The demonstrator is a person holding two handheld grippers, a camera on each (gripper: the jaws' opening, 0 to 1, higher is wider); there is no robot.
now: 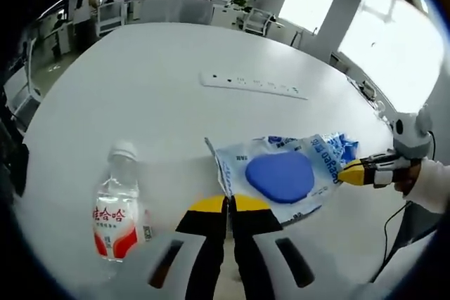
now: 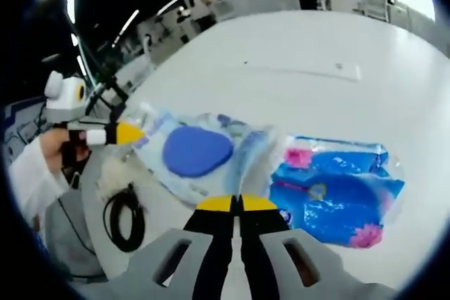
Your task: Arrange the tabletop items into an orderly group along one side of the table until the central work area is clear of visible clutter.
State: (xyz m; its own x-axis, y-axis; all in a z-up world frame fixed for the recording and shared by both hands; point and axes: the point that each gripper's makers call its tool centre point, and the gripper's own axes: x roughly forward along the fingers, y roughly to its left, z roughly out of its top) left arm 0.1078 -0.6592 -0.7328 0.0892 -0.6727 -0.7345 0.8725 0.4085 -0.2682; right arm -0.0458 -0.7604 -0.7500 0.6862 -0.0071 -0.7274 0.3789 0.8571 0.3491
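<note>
A clear wet-wipes pack (image 1: 281,173) with a blue oval lid is stretched between both grippers. My left gripper (image 1: 228,205) is shut on its near left edge, and my right gripper (image 1: 349,172), coming in from the right in a sleeved hand, is shut on its far end. In the right gripper view the same pack (image 2: 200,151) runs from my right gripper (image 2: 237,205) to my left gripper (image 2: 130,133). A second blue pack (image 2: 337,198) with pink flowers lies flat on the white table (image 2: 316,47), just right of the right gripper. A small water bottle (image 1: 116,209) with a red label stands left of the left gripper.
A white power strip (image 1: 253,84) lies across the middle of the round table (image 1: 140,82). Past the table edge a black coiled cable (image 2: 125,219) lies on the floor. Office chairs, desks and people stand in the background.
</note>
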